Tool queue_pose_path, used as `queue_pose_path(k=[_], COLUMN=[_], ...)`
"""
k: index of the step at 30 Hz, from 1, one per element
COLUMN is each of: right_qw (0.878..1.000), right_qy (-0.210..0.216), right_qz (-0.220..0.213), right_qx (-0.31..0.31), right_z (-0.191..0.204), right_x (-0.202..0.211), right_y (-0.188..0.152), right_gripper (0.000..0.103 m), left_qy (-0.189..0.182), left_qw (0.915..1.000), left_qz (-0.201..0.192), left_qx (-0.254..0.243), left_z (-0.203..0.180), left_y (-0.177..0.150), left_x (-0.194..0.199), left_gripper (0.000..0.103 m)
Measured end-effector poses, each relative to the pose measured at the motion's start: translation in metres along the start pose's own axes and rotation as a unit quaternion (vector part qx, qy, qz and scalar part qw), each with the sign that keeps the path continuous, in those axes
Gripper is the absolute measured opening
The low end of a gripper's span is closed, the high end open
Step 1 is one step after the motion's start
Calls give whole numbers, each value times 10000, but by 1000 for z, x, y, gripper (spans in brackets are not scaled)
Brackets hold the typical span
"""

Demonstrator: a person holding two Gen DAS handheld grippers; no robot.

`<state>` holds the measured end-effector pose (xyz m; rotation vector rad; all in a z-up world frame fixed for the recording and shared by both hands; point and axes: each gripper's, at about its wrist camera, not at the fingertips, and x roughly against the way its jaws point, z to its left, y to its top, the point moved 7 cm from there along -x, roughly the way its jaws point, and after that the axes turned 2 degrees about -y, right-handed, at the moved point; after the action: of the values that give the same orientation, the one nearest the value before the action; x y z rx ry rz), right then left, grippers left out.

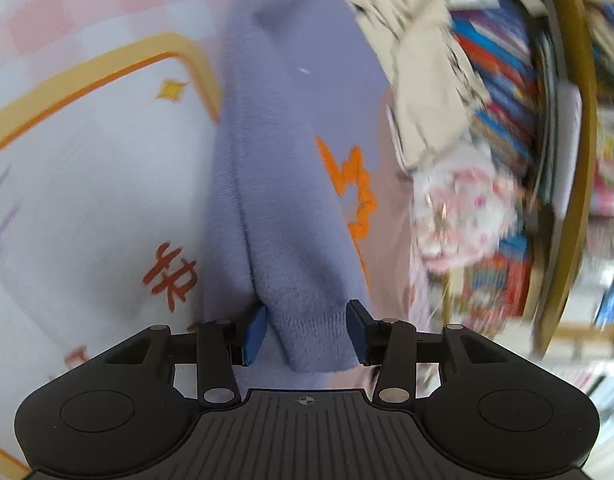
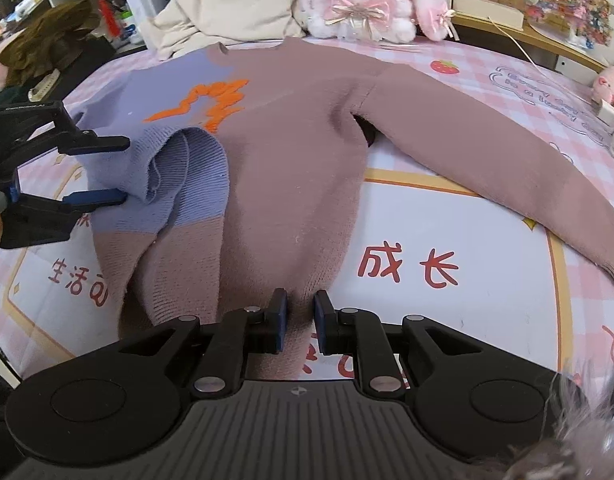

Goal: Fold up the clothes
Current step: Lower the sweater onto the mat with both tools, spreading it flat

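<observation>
On the bed, a sweater mid-fold, one sleeve brought across.

Between the right gripper's (image 2: 300,322) nearly shut jaws sits a pinch of the sweater's (image 2: 291,152) hem, at six o'clock of the garment. The left gripper (image 2: 123,172), at nine o'clock, stands part open around the lilac cuff (image 1: 311,332); whether its pads press I cannot tell. The other sleeve (image 2: 487,160) lies spread toward three o'clock on the sheet (image 2: 459,240). I'd lay that cuff flat across the chest, smooth, before letting go, hem kept pinned.
</observation>
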<state>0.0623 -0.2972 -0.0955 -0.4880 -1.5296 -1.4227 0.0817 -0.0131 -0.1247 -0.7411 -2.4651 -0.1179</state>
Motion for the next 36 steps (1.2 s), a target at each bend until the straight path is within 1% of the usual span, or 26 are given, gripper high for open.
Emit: queue_pose_path(k=[4,5,7,8,9,11,12,13,15,17,19,21,22,24,26,27,28,29,30,31,32,33,34,35,36], right_qw=[9999,9999,9999,9999,9999,9998,9998,9998,9998,9998,9998,9999,9999,9999,9999,10000,10000,10000,10000,10000,9999,9999,9999,9996,9993], right_qy=[74,90,120,132,138,150,155,158,160,153,139,119,111,95,70,57,42,26,13,2,-8,-19,-17,0,17], right_qz=[-21,-26,-39,-45,-50,-63,-72,-79,-80,-75,-71,-70,-67,-52,-44,-44,-45,-44,-35,-21,-6,8,20,28,36], right_qx=[69,78,80,79,75,67,60,49,-2,-49,-75,-48,-45,-51,-56,-64,-74,-83,-88,-94,-100,-106,-159,-264,-369], right_z=[-1,-1,-1,-1,-1,-1,-1,-1,-2,-2,-2,-1,0,0,0,1,1,1,1,1,1,1,1,0,0], right_x=[0,0,0,0,0,0,0,0,1,1,1,1,1,1,1,1,1,1,1,0,0,0,0,0,0], right_y=[0,0,0,0,0,-1,-1,-2,-2,-2,-1,-2,-2,-1,-1,-1,-1,0,0,0,1,1,1,2,2], right_gripper=[15,16,16,16,16,15,15,15,15,15,15,15,15,15,15,15,15,15,15,15,16,16,17,18,21], left_qy=[-57,-13,85,165,244,403,479,435,293,11,-144,-170,-94,237,816,1214,1627,1991,2138,2254,2365,2377,2356,2333,2308], left_qw=[9982,9980,9978,9978,9978,9975,9972,9973,9980,9972,9931,9878,9859,9804,9727,9666,9606,9566,9548,9508,9465,9432,9391,9343,9288], left_qz=[-312,-380,-489,-492,-495,-501,-503,-511,-551,-646,-859,-1156,-1299,-1666,-1853,-1899,-1845,-1665,-1542,-1507,-1471,-1441,-1378,-1315,-1250], left_qx=[518,514,450,413,376,302,268,304,18,-381,-784,-1031,-1054,-1027,-1130,-1219,-1297,-1327,-1376,-1501,-1627,-1821,-2088,-2354,-2618], left_z=[5,3,0,1,2,4,5,6,-5,-21,-33,-34,-28,-9,14,26,38,50,57,58,60,59,55,51,47], left_y=[-1,-1,-2,-2,-2,-1,-1,0,2,3,8,16,21,35,48,52,58,63,65,66,68,67,67,66,65], left_x=[2,1,0,1,1,2,3,6,19,41,73,112,131,170,199,208,214,215,214,212,209,205,196,186,177], left_gripper=[43,43,40,36,24,4,4,2,1,1,1,1,1,1,0,0,0,0,4,5,13,31,43,58,61])
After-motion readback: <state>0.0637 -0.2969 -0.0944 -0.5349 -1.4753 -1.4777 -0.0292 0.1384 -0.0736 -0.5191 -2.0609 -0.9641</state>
